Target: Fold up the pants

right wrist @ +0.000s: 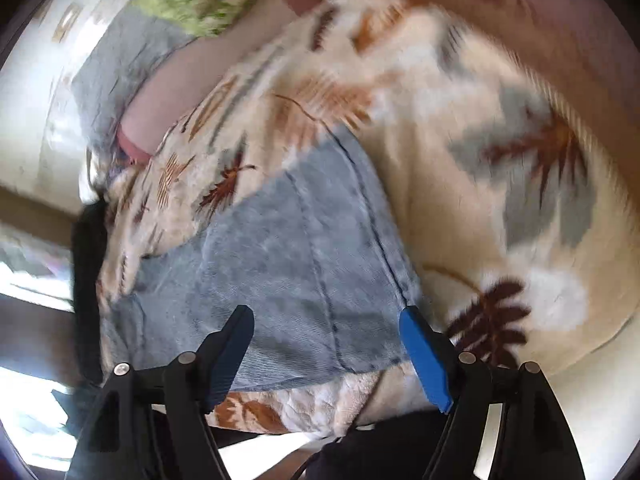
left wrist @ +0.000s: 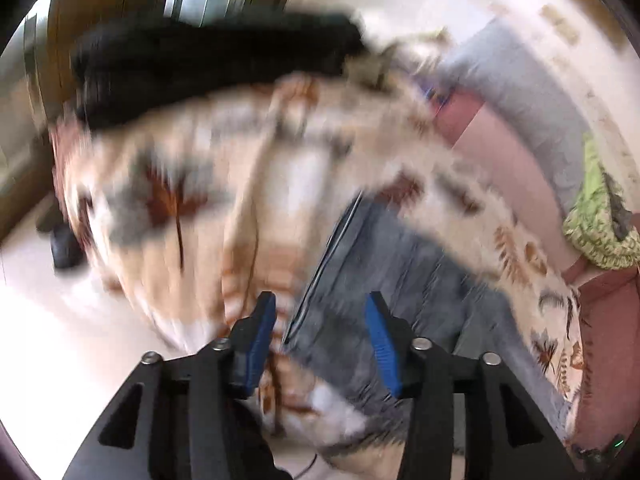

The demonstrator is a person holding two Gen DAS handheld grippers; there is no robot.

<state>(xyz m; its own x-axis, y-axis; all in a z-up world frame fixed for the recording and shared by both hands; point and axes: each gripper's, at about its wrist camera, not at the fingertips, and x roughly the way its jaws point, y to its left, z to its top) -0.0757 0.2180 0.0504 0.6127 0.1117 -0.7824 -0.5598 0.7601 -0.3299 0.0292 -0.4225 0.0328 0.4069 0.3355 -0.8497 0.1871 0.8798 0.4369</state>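
Blue-grey denim pants (right wrist: 288, 264) lie folded flat on a cream blanket with brown leaf prints (right wrist: 460, 184). In the left wrist view the pants (left wrist: 392, 264) are blurred and lie ahead of my left gripper (left wrist: 322, 300). Its blue pads stand apart above the cloth with nothing between them, so it is open. My right gripper (right wrist: 326, 314) hangs over the near edge of the pants, jaws wide, nothing pinched. Its right fingertip (right wrist: 412, 318) sits by the pants' seam edge.
A black garment (left wrist: 208, 60) lies at the blanket's far end. A grey cloth (left wrist: 528, 92), a pink sheet (left wrist: 516, 168) and a green patterned cloth (left wrist: 600, 216) lie to the right. Pale floor (left wrist: 60, 340) shows on the left, beyond the bed edge.
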